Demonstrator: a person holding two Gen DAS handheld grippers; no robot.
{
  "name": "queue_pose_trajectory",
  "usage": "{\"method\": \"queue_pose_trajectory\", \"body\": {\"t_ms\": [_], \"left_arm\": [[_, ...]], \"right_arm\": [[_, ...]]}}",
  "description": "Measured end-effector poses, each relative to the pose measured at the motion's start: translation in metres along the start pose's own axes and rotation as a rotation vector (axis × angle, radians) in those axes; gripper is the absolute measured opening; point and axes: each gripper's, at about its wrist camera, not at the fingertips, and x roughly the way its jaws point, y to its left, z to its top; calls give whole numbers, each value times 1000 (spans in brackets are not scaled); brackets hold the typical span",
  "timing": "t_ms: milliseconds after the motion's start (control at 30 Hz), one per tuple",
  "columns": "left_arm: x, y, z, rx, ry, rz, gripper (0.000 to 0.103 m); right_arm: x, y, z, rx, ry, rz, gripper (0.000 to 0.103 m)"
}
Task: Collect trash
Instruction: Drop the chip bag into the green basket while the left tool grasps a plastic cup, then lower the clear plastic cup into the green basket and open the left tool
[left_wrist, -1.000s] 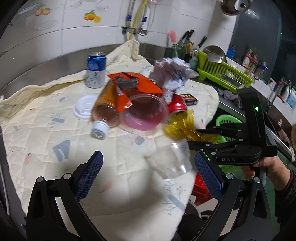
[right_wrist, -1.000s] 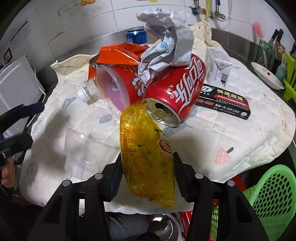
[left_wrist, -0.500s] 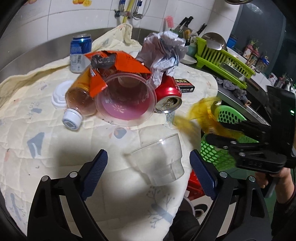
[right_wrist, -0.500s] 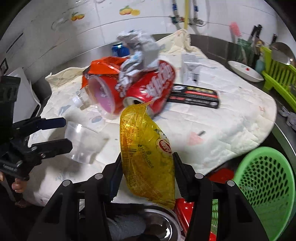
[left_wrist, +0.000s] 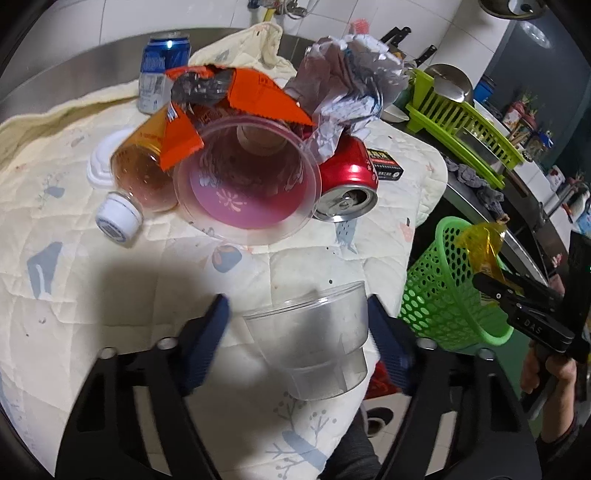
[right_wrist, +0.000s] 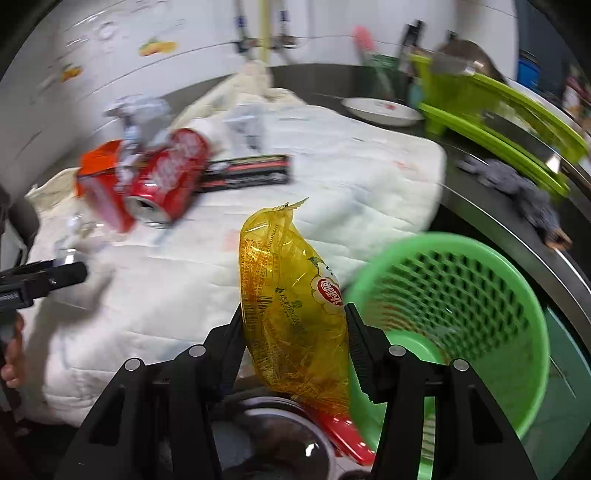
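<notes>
The right hand-held gripper (right_wrist: 295, 325) pinches a yellow plastic wrapper (right_wrist: 291, 295) between its pads and holds it just beside the rim of the green basket (right_wrist: 461, 295), past the edge of the quilted cloth (left_wrist: 110, 277) that covers the tabletop. The left hand-held gripper (left_wrist: 297, 328) has just been closing around a clear plastic cup (left_wrist: 314, 339) lying on the cloth; its blue pads (left_wrist: 207, 332) look blurred, and a gap seems to remain on one side. Behind lie a red can (left_wrist: 347, 184), a pink cup (left_wrist: 247, 184) and a bottle (left_wrist: 136, 173).
</notes>
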Motion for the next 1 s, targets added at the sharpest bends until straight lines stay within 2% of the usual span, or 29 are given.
{"method": "queue_pose_trajectory", "body": {"t_ms": [267,467,500,600,1000], "left_arm": [[-3,-9,-1,34,-14,-26,62],[-11,-30,5,98,-26,-71,62],[-13,-34,5,110,-28,-79,62],[-12,-51,9,151,-26,-108,62],[21,-148,27,319,0,-237,63]], "right_arm": [[4,-59,-17,136,27,-124,50],[6,-88,-26,220,30,-147,53],[6,-91,-27,231,28,-150,57],[0,-98,-31,256,9,-146,65],[-49,-108,-52,280,-61,-183,69]]}}
